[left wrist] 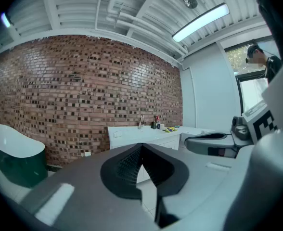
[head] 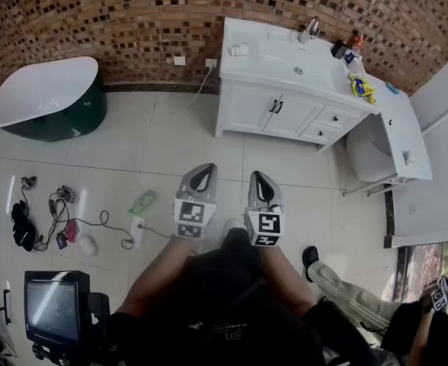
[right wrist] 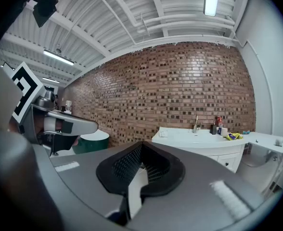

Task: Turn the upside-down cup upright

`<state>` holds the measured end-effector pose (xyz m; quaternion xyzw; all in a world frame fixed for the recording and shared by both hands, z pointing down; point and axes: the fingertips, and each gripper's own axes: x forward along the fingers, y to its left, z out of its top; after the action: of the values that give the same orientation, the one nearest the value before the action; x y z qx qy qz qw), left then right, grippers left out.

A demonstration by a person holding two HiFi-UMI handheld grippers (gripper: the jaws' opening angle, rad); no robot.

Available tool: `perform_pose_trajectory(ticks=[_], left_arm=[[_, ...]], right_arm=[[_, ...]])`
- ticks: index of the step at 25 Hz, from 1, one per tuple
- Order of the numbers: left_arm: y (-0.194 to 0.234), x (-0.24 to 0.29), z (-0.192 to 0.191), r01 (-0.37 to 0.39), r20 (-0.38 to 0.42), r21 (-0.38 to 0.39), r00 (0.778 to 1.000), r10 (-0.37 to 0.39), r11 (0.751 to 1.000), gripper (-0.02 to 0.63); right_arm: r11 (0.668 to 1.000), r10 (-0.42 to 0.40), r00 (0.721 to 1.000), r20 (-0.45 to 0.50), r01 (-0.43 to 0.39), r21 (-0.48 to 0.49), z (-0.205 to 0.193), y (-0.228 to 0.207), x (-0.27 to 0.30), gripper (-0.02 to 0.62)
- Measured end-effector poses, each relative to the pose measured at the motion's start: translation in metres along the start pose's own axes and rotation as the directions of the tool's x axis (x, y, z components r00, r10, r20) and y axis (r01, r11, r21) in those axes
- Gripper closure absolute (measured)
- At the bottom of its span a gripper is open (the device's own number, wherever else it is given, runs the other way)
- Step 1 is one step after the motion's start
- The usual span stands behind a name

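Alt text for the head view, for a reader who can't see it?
The person's left gripper and right gripper are held side by side, both shut and empty, over a tiled floor. Ahead, a white vanity stands against a brick wall, with a bathtub to its left and a toilet to its right.

A small pale cup [head: 349,56] stood on the white counter [head: 262,59] against the brick wall [head: 132,21], right of the tap [head: 312,27] and just beside a dark container [head: 337,49]; in every view it was too small and far to tell which way its mouth faced
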<state>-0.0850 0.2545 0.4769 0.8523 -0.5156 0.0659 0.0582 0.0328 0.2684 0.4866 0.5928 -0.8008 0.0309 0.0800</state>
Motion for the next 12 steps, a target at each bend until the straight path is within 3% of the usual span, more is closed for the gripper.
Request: perform_pose_trajectory(ticks=[12], left_arm=[[0.013,0.031,0.005,0.011,-0.007,-0.062,1.0,-0.011,0.998,0.611]], right_arm=[[1.0,-0.009,0.999,-0.04,0.01,0.009,-0.012,-0.012,0.031,0.581]])
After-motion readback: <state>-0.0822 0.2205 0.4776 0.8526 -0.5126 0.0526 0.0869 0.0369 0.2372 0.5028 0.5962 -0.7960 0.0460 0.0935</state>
